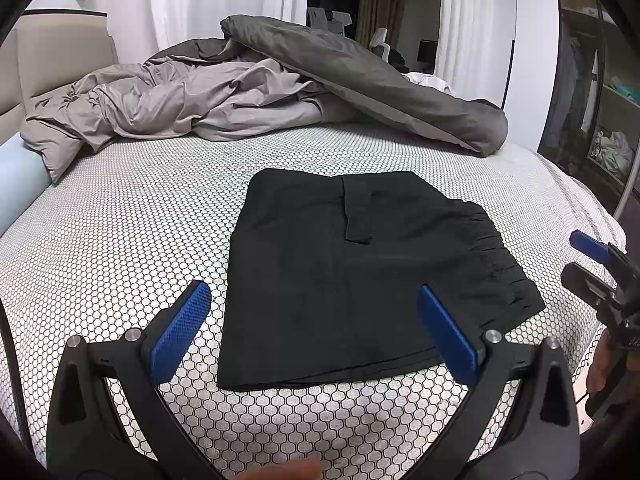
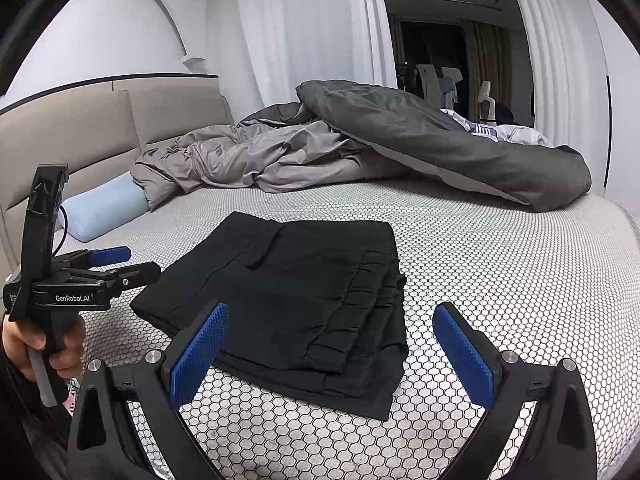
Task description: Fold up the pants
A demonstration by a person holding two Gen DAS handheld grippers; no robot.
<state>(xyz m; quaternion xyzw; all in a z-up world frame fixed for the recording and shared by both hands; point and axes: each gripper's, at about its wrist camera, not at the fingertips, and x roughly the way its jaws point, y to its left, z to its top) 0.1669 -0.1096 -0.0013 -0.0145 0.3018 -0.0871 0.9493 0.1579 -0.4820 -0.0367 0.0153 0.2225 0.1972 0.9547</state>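
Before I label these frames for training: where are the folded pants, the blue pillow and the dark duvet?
folded pants (image 2: 296,304): right wrist view, on the top folded layer.
blue pillow (image 2: 102,210): right wrist view, on its visible side by the headboard.
dark duvet (image 1: 360,76): left wrist view, on its upper dark surface.

You get even, soft indoor light in both views, bright enough to read the honeycomb print of the bed (image 1: 160,208) sharply, with no glare. The black pants (image 1: 340,280) swallow detail: their folds show only faintly, clearer in the right wrist view (image 2: 304,300). Shadows are weak, just a thin dark line under the near hem. The far doorway (image 2: 436,52) is dark. Fisheye bending curves the walls and curtains, and black vignette fills your corners. A fingertip at the bottom edge of the left wrist view is blurred.
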